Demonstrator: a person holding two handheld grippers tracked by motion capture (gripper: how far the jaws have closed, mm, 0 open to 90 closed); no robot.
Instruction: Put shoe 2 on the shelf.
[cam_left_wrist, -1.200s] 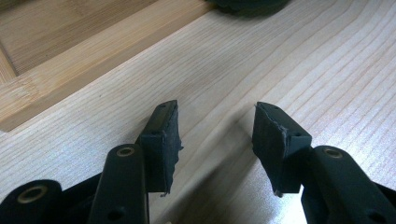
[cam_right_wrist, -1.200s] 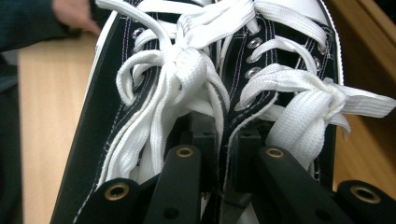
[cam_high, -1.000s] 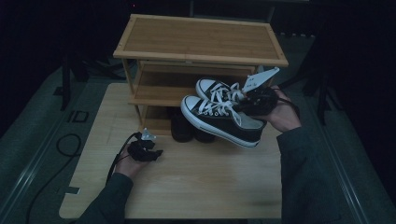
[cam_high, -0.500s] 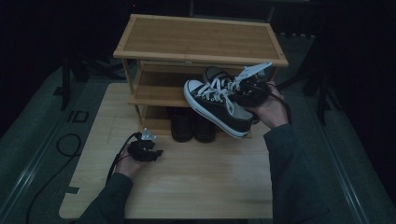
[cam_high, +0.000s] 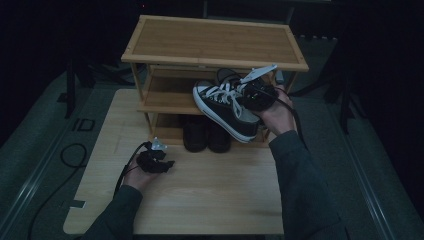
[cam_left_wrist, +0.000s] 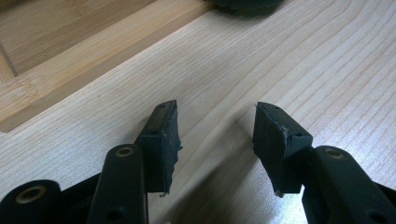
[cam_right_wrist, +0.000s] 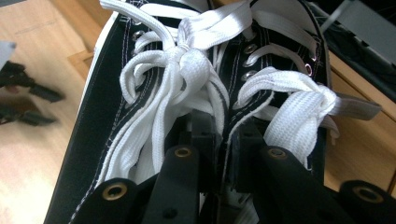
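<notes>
Carrying the pair of black-and-white sneakers (cam_high: 225, 107), the right claw (cam_high: 248, 96) is closing in on the wooden shoe rack (cam_high: 210, 45), now reaching its middle shelf, so placement looks near. It is pinching both shoes' inner collars together. The left claw (cam_high: 167, 164) is resting half-open and empty on the table (cam_high: 210, 200).

Sneakers (cam_high: 227, 107) black canvas, white laces, white soles; rack (cam_high: 210, 42) light wood; table (cam_high: 200, 190) pale wood grain.
</notes>
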